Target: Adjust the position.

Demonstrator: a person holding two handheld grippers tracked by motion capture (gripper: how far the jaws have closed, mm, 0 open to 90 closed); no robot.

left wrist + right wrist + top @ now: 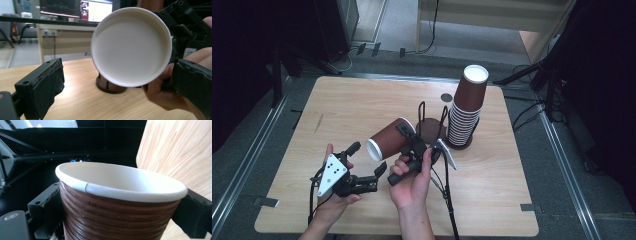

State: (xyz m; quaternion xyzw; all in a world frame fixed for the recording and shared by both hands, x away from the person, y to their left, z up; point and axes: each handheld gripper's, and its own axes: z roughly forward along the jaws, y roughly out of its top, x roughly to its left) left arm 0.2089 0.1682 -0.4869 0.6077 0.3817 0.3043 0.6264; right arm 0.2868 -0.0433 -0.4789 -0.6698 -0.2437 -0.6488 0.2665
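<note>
A brown ribbed paper cup point(388, 140) with a white inside lies sideways in the air over the wooden table point(342, 107). My right gripper point(410, 137) is shut on its wall; in the right gripper view the cup point(117, 212) sits between both jaws of the right gripper point(120, 207). The cup's open mouth point(131, 46) faces my left gripper point(117, 72). That left gripper point(368, 159) is open just in front of the rim, and its pads do not touch the cup.
A tall stack of upturned brown cups point(467, 107) stands on a dark round holder at mid-right. Beside it is a second round holder point(431, 129) with wire loops and no cups. A desk with monitors point(75, 10) lies beyond the table.
</note>
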